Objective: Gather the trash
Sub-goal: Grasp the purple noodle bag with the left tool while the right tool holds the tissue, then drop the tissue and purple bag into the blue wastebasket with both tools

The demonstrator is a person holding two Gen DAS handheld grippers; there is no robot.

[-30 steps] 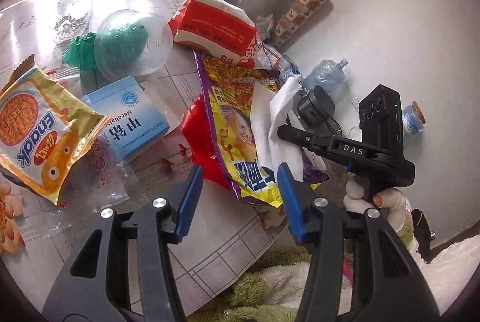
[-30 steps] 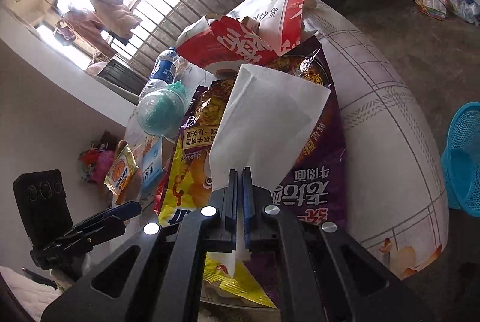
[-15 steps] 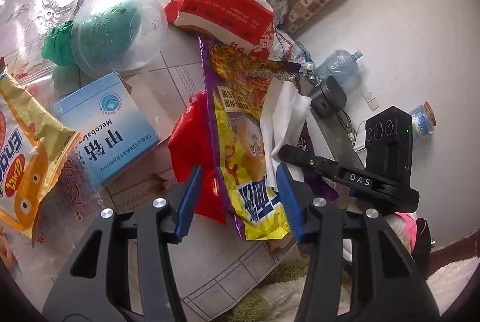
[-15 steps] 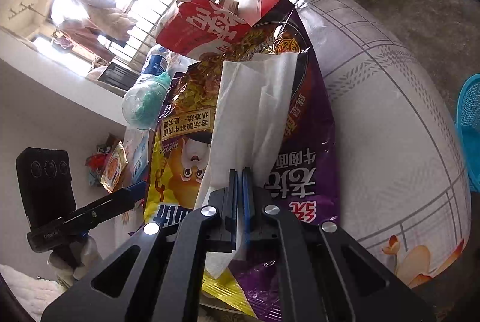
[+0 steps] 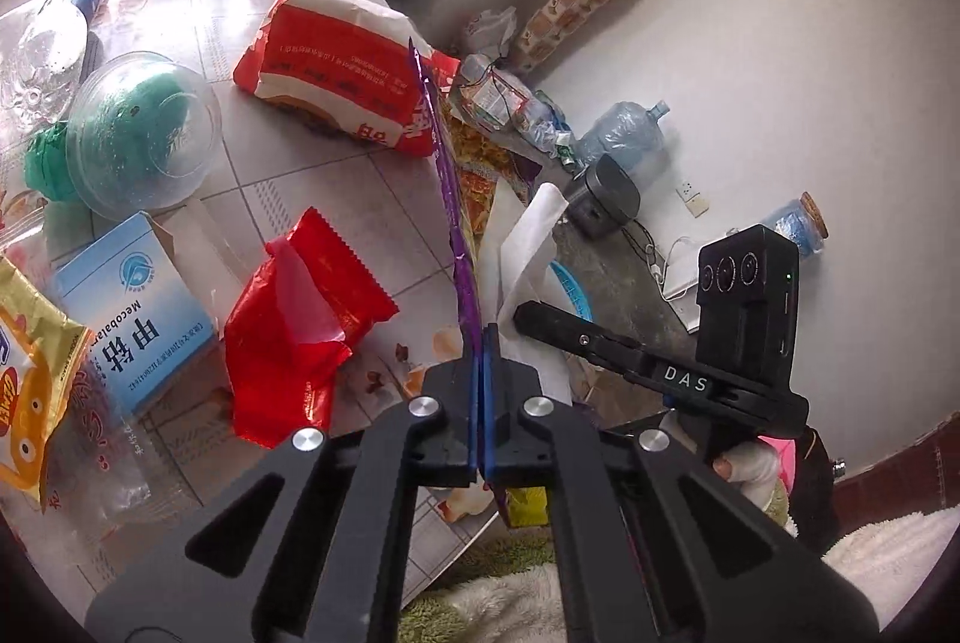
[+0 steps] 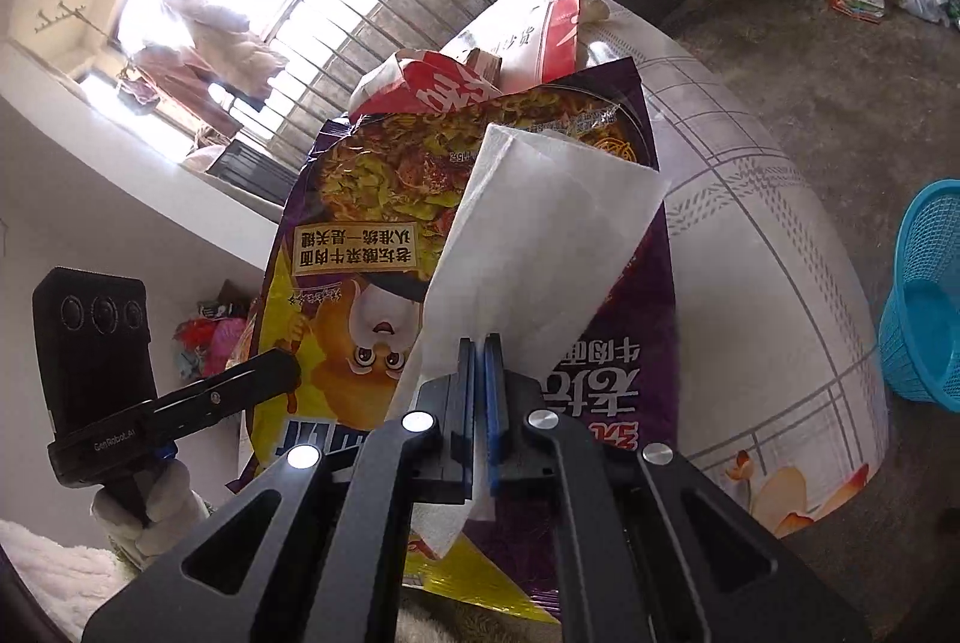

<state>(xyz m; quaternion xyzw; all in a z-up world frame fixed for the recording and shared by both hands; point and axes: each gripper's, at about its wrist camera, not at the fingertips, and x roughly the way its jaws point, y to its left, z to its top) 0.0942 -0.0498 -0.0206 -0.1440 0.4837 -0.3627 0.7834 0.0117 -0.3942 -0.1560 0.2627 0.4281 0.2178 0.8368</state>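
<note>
Left wrist view: the left tool (image 5: 482,337) pinches the purple noodle bag (image 5: 447,175) edge-on above the worktop (image 5: 288,175). Beside it, the right tool (image 6: 479,343) is clamped on a white tissue (image 6: 540,247). Farther off, the blue basket (image 6: 924,295) waits; the tissue could tear or slip if both hands pull apart.

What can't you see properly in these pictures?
- Left wrist view: the purple noodle packet shows edge-on, its print unseen.
- Right wrist view: the white paper napkin covers part of that packet's picture.
- Right wrist view: the blue plastic basket is cut off by the edge.
</note>
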